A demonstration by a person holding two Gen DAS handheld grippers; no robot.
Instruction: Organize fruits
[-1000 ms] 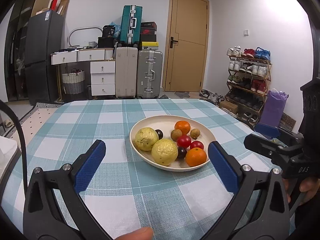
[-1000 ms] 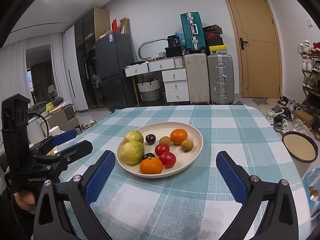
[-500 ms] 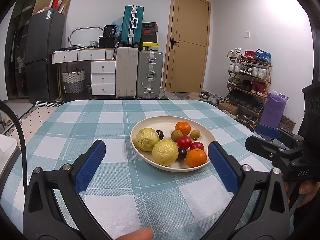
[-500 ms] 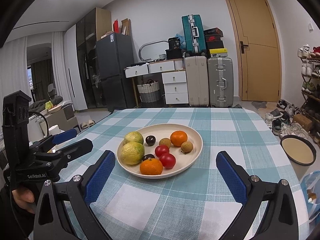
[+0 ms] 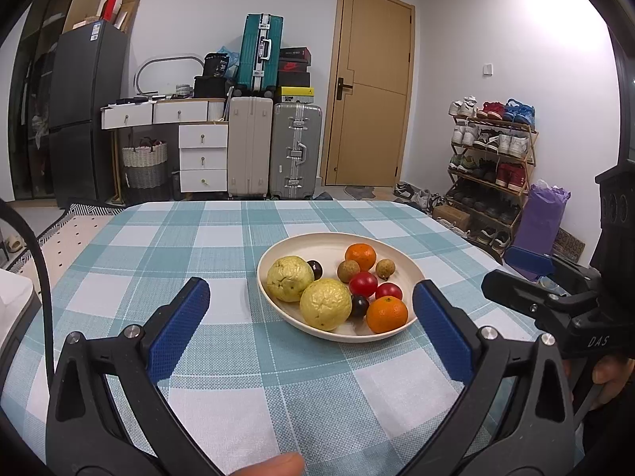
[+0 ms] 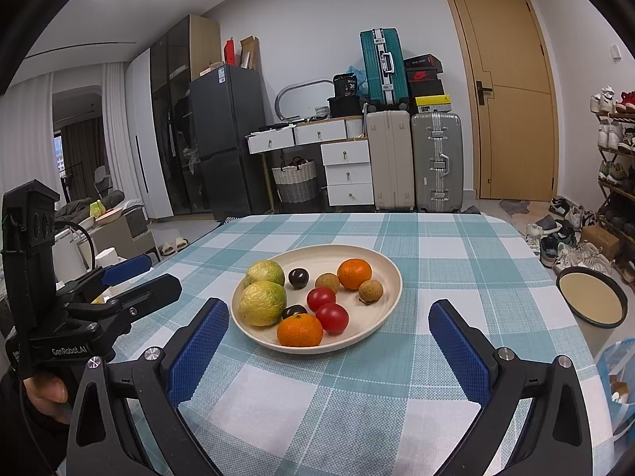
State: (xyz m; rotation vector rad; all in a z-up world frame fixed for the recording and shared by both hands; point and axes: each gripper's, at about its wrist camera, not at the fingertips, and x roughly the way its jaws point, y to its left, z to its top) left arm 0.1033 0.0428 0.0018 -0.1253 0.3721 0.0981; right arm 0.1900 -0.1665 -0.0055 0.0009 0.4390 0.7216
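Note:
A cream plate [image 5: 317,248] [image 6: 387,273] sits on the checked tablecloth and holds two yellow-green guavas [image 5: 325,304] [image 6: 262,303], two oranges [image 5: 387,314] [image 6: 299,330], two red tomatoes [image 5: 363,283] [image 6: 332,317], two dark plums [image 6: 298,277] and two brown longans [image 6: 370,290]. My left gripper [image 5: 311,327] is open and empty, above the cloth just short of the plate's near left side. My right gripper [image 6: 327,347] is open and empty, in front of the plate. Each gripper shows in the other's view, at the side.
The teal and white tablecloth [image 5: 178,246] covers the table. A round bin [image 6: 591,297] stands off the table's right edge. Suitcases [image 5: 295,150], drawers, a fridge and a shoe rack [image 5: 488,166] line the far walls.
Both views have risen slightly, so the plate sits a touch lower in the frame. Both grippers stay open and nothing on the plate has moved.

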